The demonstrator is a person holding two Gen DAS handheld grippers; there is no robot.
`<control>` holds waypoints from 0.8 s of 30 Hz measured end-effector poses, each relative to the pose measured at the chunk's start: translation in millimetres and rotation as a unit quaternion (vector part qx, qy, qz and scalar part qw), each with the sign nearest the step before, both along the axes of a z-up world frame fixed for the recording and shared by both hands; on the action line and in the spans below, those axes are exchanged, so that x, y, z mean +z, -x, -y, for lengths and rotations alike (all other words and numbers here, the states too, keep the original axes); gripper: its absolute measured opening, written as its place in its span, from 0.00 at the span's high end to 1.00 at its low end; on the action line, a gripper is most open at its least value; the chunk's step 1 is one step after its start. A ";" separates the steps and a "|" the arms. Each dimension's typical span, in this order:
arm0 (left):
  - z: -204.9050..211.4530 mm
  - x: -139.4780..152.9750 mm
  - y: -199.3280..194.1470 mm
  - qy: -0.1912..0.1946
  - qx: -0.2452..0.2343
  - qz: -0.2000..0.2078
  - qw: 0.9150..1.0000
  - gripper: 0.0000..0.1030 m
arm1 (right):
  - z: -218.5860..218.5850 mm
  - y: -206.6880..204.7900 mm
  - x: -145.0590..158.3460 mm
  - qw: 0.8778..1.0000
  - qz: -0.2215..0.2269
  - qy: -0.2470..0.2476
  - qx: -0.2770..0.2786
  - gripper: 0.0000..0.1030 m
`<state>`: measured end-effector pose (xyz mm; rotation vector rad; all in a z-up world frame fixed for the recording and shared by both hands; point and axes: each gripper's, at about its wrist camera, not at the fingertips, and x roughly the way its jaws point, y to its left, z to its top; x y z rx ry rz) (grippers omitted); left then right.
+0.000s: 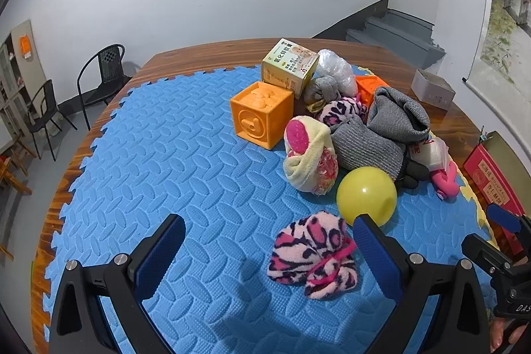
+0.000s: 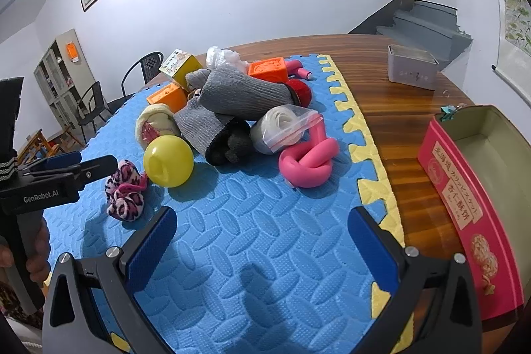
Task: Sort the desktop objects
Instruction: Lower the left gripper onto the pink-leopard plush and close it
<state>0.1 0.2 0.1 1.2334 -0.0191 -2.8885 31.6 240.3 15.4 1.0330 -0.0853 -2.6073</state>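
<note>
Leopard sock bundle (image 1: 313, 256): pink, black and white, alone on the blue foam mat (image 1: 172, 161), near edge of the pile, just beside the yellow ball (image 1: 366, 194).
Left gripper (image 1: 268, 254): low over the mat, fingers spread wide, nothing between them; the sock bundle sits just inside its right pad (image 1: 371, 257), not touched.
Right gripper (image 2: 262, 241): held above bare mat, fingers wide apart, empty; pile well ahead of it.
Person: a hand (image 2: 35, 251) grips the left tool's handle at the frame edge.
Pile: grey knit socks (image 2: 239, 95), cream-and-pink roll (image 1: 308, 155), orange cube (image 1: 260, 115), yellow-green carton (image 1: 288, 63), pink twisted tube (image 2: 307, 161), zip bag (image 2: 285, 128), all touching or overlapping.
Open room: broad bare mat left of and in front of the pile; yellow mat border (image 2: 371, 148) on the right, then bare wooden table (image 2: 398, 108).
Containers: red tin (image 2: 464, 198) at the table's right edge, lid off, visible interior bare; grey box (image 2: 411, 67) far back, contents cannot be told.
</note>
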 end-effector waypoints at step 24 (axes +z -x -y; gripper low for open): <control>-0.6 0.9 -9.8 -0.024 -0.001 0.001 1.000 0.01 | 7.4 -3.5 5.9 1.000 -0.008 0.014 0.006 0.00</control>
